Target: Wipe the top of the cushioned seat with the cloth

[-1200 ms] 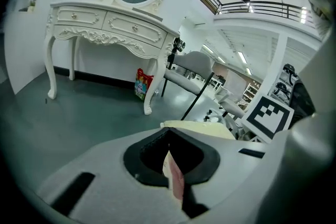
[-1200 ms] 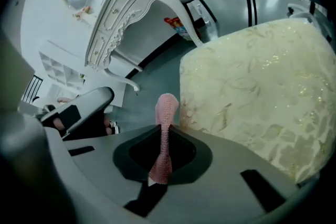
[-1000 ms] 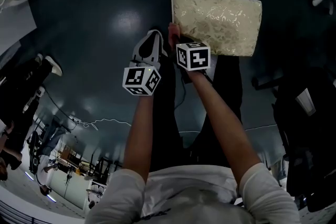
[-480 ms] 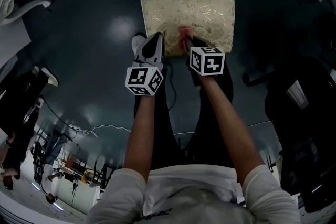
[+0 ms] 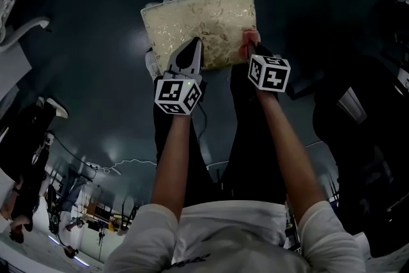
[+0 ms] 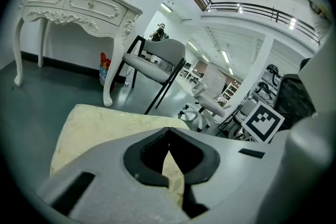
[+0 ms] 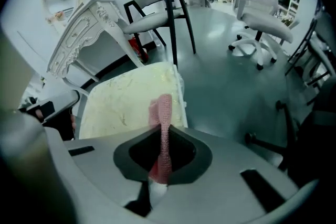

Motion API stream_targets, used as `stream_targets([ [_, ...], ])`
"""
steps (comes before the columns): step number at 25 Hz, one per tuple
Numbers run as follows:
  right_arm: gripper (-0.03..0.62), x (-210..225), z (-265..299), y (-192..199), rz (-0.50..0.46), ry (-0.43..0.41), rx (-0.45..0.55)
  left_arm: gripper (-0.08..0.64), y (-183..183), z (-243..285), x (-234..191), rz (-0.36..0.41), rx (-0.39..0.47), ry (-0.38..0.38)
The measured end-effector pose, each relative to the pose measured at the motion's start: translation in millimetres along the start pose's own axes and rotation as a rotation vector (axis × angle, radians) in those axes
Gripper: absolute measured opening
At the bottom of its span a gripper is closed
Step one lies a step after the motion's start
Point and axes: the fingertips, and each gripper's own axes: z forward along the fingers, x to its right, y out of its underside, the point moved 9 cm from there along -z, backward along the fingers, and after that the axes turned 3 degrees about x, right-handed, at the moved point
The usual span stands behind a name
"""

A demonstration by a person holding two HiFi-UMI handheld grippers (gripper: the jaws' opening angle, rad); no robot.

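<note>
The cushioned seat [image 5: 198,25] is a cream, gold-patterned pad low over the dark floor, also seen in the left gripper view [image 6: 100,123] and the right gripper view [image 7: 126,97]. My right gripper [image 5: 250,48] is shut on a pink cloth [image 5: 248,39] at the seat's near right corner. In the right gripper view the cloth [image 7: 164,118] stands up from the gripper [image 7: 163,149] and hangs over the pad's right edge. My left gripper [image 5: 193,43] is shut with nothing in it, its tip over the seat's near edge; its own view [image 6: 168,152] shows the pad just beneath.
An ornate white dressing table [image 6: 79,2] with an oval mirror stands beyond the seat. Next to it is a grey chair on black legs [image 6: 155,60]. White office chairs [image 7: 262,29] stand to the right. The person's legs [image 5: 246,131] are directly below the grippers.
My right gripper has carried the pink cloth from the seat's near left corner across its near edge to the right corner. My left gripper now reaches over the seat.
</note>
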Motion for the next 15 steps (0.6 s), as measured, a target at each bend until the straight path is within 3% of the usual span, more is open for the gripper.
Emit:
stream_targets([
  [4,0.021,18,0,-1,0.025,0.086,-0.004,0.013,-1,0,0,0.009,-0.006,-0.001],
  [9,0.021,23,0,0,0.079,0.103,0.005,0.012,-3,-16,-14,0.012,-0.004,-0.02],
  [12,0.021,-1,-11,6,0.084,0.044,0.021,0.012,-7,-35,-30,0.012,0.003,-0.046],
  [15,0.021,-48,-15,22,0.07,-0.102,0.021,0.013,-12,-59,-54,0.009,0.01,-0.085],
])
